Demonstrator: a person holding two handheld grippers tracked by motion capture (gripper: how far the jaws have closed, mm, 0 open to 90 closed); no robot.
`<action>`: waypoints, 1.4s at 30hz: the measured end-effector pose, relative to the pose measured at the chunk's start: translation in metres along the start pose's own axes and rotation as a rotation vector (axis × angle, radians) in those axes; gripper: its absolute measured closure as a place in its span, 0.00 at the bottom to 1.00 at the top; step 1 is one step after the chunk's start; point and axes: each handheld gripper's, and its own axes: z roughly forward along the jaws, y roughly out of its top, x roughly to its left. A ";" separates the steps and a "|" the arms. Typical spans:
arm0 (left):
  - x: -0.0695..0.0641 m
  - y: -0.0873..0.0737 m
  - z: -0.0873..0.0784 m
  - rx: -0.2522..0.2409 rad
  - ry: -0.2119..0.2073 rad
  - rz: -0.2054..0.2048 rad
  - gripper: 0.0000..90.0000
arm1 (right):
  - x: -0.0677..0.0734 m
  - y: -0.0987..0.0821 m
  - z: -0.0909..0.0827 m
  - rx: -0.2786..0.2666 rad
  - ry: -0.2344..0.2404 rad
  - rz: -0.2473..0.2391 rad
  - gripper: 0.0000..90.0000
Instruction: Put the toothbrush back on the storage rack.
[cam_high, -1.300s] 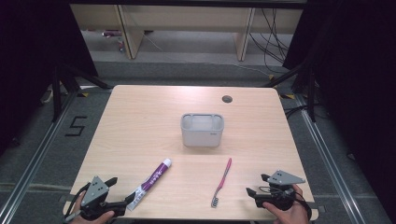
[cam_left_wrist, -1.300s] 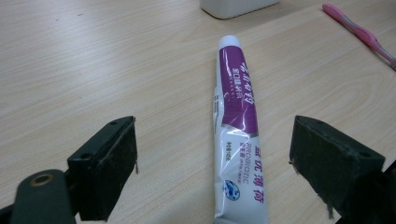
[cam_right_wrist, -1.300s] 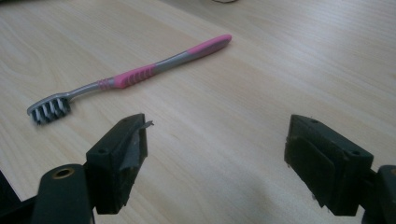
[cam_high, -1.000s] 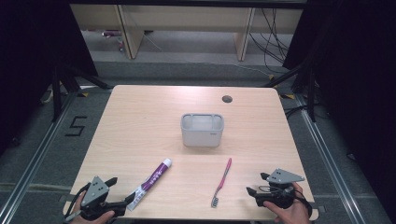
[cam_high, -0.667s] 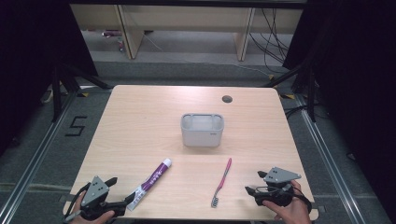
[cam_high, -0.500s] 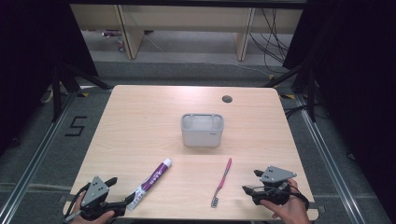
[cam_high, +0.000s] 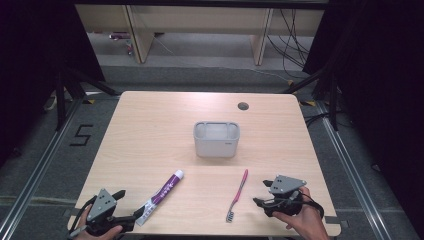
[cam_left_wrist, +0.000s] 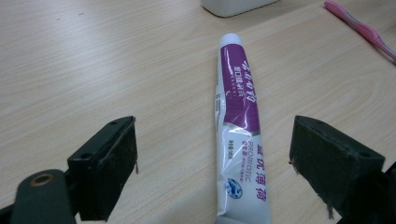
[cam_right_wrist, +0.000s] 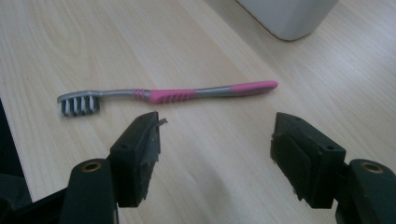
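Pale wood table (cam_high: 150, 130) carries a grey holder (cam_high: 216, 139) at centre. At 7 o'clock, the toothpaste tube (cam_left_wrist: 238, 126) lies between the left gripper (cam_left_wrist: 212, 163)'s wide jaws, untouched. At 5 o'clock, the right gripper (cam_right_wrist: 215, 149), jaws apart and just narrowing, faces the pink toothbrush (cam_right_wrist: 177, 95), empty.

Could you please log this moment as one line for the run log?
left gripper: open astride toothpaste | right gripper: open, jaws just closing, short of toothbrush | holder: mid-table
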 end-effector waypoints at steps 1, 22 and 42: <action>0.000 0.000 0.000 0.000 0.000 0.000 0.16 | 0.000 0.000 0.000 0.000 0.000 0.000 0.37; 0.000 0.000 0.000 0.002 -0.003 0.000 0.16 | 0.005 0.020 0.026 0.055 0.042 -0.112 0.40; 0.002 0.000 0.000 0.007 0.001 -0.003 0.16 | 0.005 0.033 0.048 0.116 0.095 -0.153 0.42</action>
